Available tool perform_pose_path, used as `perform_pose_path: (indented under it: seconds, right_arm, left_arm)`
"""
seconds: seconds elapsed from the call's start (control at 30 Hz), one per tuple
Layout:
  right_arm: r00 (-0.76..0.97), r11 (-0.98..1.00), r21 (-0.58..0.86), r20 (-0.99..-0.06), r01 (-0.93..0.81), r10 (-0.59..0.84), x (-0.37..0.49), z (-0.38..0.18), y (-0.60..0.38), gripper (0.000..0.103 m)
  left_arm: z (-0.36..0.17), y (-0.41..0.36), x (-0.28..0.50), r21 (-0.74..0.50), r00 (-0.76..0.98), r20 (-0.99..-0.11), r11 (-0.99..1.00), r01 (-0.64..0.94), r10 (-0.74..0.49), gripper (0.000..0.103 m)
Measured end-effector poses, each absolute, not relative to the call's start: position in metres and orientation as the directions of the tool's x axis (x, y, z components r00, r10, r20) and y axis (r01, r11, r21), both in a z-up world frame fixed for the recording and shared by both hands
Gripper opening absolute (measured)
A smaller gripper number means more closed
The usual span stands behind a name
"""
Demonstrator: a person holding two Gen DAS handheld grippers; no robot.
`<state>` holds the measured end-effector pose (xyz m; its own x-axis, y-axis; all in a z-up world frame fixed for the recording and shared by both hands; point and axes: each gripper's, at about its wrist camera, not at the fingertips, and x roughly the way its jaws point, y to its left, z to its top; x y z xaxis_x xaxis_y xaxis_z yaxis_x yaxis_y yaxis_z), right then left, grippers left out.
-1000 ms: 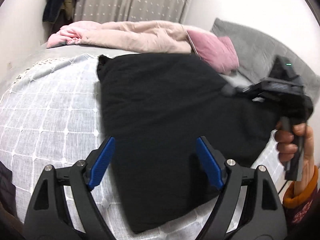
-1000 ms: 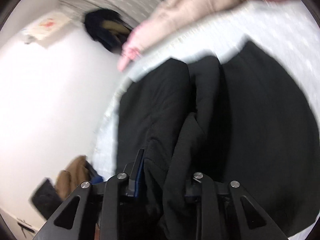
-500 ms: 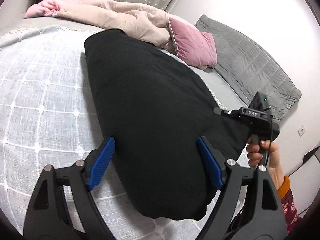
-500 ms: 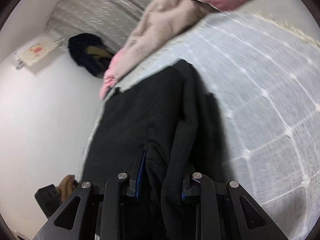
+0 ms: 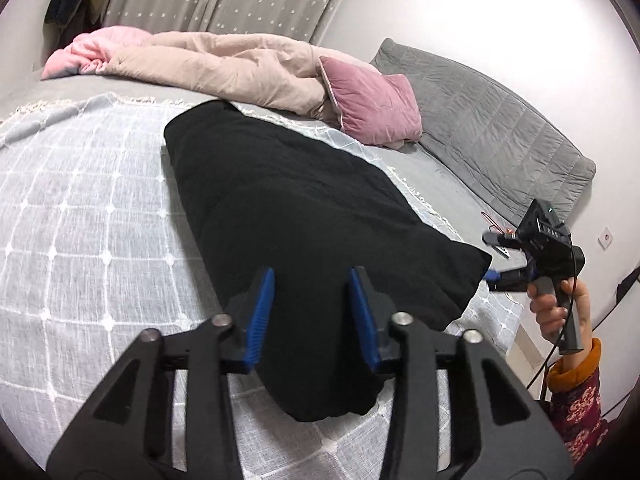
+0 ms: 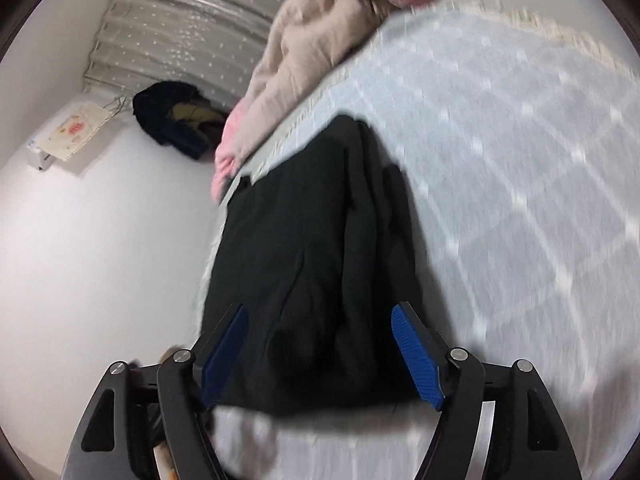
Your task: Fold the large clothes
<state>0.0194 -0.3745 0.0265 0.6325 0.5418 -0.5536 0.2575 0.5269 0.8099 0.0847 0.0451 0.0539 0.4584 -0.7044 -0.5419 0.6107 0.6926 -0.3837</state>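
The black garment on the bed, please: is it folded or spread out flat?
Folded. The black garment lies as a narrow, thick bundle on the bedspread, with layered edges showing along one side.

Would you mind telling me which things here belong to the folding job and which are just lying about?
Belongs to the job: black garment; left gripper; right gripper.

Lying about: pink cushion; beige quilt; grey padded mat; dark clothes hanging by the curtain.
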Motion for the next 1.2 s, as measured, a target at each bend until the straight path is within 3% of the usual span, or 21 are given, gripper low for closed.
perform_pose_path:
  seconds: [0.2,0.27,0.33,0.4,0.5,0.63,0.67,0.77,0.8,0.9,0.93,1.0,1.03,1.07,1.1,1.17,1.2]
  right_arm:
    - [0.609,0.362,0.911,-0.402,0.195,0.684,0.022,0.015,-0.370,0.076]
    - [0.607,0.418,0.890,-0.437,0.184,0.663,0.025,0.018,-0.363,0.076]
    - [0.588,0.507,0.833,-0.529,0.220,0.612,0.035,0.011,-0.353,0.074]
    - [0.598,0.562,0.797,-0.565,0.220,0.568,0.046,0.009,-0.343,0.037]
    - [0.682,0.655,0.745,-0.543,0.124,0.489,0.056,0.045,-0.334,0.028]
    - [0.803,0.737,0.676,-0.427,-0.023,0.417,0.042,0.095,-0.330,0.026]
    - [0.810,0.760,0.650,-0.445,-0.001,0.382,0.039,0.094,-0.332,0.026]
    - [0.708,0.813,0.545,-0.657,0.208,0.259,0.049,0.052,-0.343,0.026]
    - [0.614,0.796,0.530,-0.742,0.292,0.270,0.057,0.020,-0.349,0.027]
    - [0.581,0.753,0.569,-0.751,0.330,0.313,0.053,-0.008,-0.359,0.039]
    - [0.594,0.743,0.583,-0.739,0.328,0.318,0.049,-0.003,-0.361,0.043]
    - [0.622,0.744,0.586,-0.722,0.320,0.301,0.040,0.011,-0.364,0.064]
    - [0.629,0.747,0.583,-0.720,0.319,0.293,0.036,0.016,-0.367,0.070]
    - [0.642,0.744,0.588,-0.711,0.317,0.288,0.033,0.019,-0.369,0.077]
    - [0.653,0.734,0.602,-0.698,0.314,0.294,0.032,0.019,-0.371,0.081]
    - [0.683,0.679,0.671,-0.647,0.299,0.339,0.034,0.019,-0.380,0.083]
    - [0.697,0.640,0.711,-0.616,0.292,0.367,0.036,0.016,-0.386,0.083]
  left_arm:
    - [0.056,0.044,0.081,-0.328,0.489,-0.542,0.708,0.626,-0.683,0.029]
    - [0.056,0.041,0.081,-0.322,0.492,-0.538,0.707,0.630,-0.684,0.029]
    - [0.055,0.038,0.081,-0.315,0.498,-0.533,0.706,0.634,-0.685,0.029]
    - [0.055,0.034,0.081,-0.313,0.507,-0.522,0.707,0.634,-0.686,0.029]
    - [0.060,0.029,0.079,-0.310,0.520,-0.487,0.696,0.648,-0.702,0.029]
    - [0.058,0.010,0.071,-0.246,0.521,-0.485,0.681,0.690,-0.703,0.029]
    - [0.053,0.002,0.069,-0.219,0.517,-0.503,0.681,0.699,-0.693,0.029]
    - [0.031,-0.028,0.063,-0.114,0.502,-0.583,0.676,0.728,-0.639,0.028]
    - [0.022,-0.038,0.060,-0.055,0.514,-0.609,0.678,0.733,-0.604,0.028]
    - [0.018,-0.047,0.050,0.053,0.560,-0.624,0.685,0.726,-0.545,0.028]
    - [0.023,-0.044,0.050,0.041,0.554,-0.627,0.687,0.725,-0.548,0.028]
    - [0.032,-0.033,0.054,-0.021,0.532,-0.628,0.695,0.719,-0.568,0.030]
    - [0.035,-0.027,0.057,-0.058,0.517,-0.628,0.698,0.714,-0.582,0.034]
    - [0.039,-0.020,0.059,-0.106,0.497,-0.627,0.697,0.709,-0.601,0.047]
    - [0.043,-0.013,0.062,-0.157,0.477,-0.621,0.694,0.702,-0.623,0.067]
    - [0.049,-0.003,0.068,-0.209,0.478,-0.617,0.716,0.666,-0.625,0.093]
    - [0.051,-0.001,0.072,-0.226,0.478,-0.618,0.723,0.652,-0.624,0.094]
